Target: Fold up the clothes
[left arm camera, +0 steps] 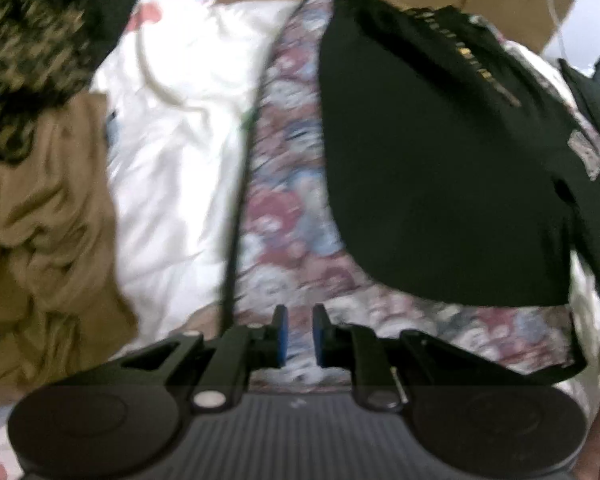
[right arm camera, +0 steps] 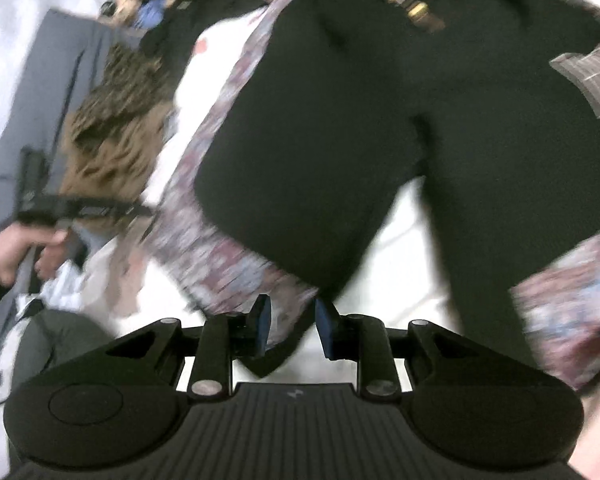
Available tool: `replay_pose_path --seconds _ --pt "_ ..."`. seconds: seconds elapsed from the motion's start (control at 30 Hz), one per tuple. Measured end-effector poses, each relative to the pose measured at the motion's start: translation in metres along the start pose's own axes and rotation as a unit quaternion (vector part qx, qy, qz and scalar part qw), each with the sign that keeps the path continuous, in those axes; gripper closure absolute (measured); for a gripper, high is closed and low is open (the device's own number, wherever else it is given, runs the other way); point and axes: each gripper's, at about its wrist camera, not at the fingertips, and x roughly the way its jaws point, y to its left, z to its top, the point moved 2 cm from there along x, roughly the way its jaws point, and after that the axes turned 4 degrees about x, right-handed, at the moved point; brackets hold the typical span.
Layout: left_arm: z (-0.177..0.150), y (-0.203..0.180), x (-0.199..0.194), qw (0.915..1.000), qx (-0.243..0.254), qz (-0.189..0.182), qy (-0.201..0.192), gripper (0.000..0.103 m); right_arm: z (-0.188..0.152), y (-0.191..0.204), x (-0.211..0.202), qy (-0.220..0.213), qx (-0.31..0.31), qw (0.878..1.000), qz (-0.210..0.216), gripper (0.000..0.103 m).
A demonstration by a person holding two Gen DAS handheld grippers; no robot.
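Bright, motion-blurred, fisheye-warped edges

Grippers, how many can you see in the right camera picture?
2. The right gripper sits at the bottom over the black garment. The left gripper is at the left edge, gripped by a hand.

Left gripper [left arm camera: 300, 334]: black linkage arms, blue-faced pads, silver pivot screws, ribbed grey housing between two round discs.
Right gripper [right arm camera: 291, 328]: the same black build, blue pads, and a small light mark on the ribbed housing.
Hand [right arm camera: 14, 250]: wrapped round a black handle.
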Motion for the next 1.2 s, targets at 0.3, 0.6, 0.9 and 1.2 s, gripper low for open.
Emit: replay_pose_path --seconds 0.3,0.6,0.9,1.2 --pt "0.024 -0.095 0.022 0.9970 0.032 -0.066 -0.025 0.089 0.014 -0.081 -0.040 -0.056 0.024 0.993 -0.105 0.072" --pt "0.013 -0.187 0.053 0.9882 0.081 -0.128 0.020 0.092 -0.020 -0.120 -0.040 -0.011 0.046 0.991 -0.123 0.090" --pt "-0.014 -0.201 0.045 0.9851 0.077 -0.146 0.048 0.093 -0.027 -0.134 -0.073 -0.028 0.089 0.992 -0.087 0.090" --pt "-0.030 -0.201 0.030 0.9820 0.064 -0.170 0.054 0.095 -0.016 -0.124 -0.082 -0.093 0.078 0.988 -0.093 0.092"
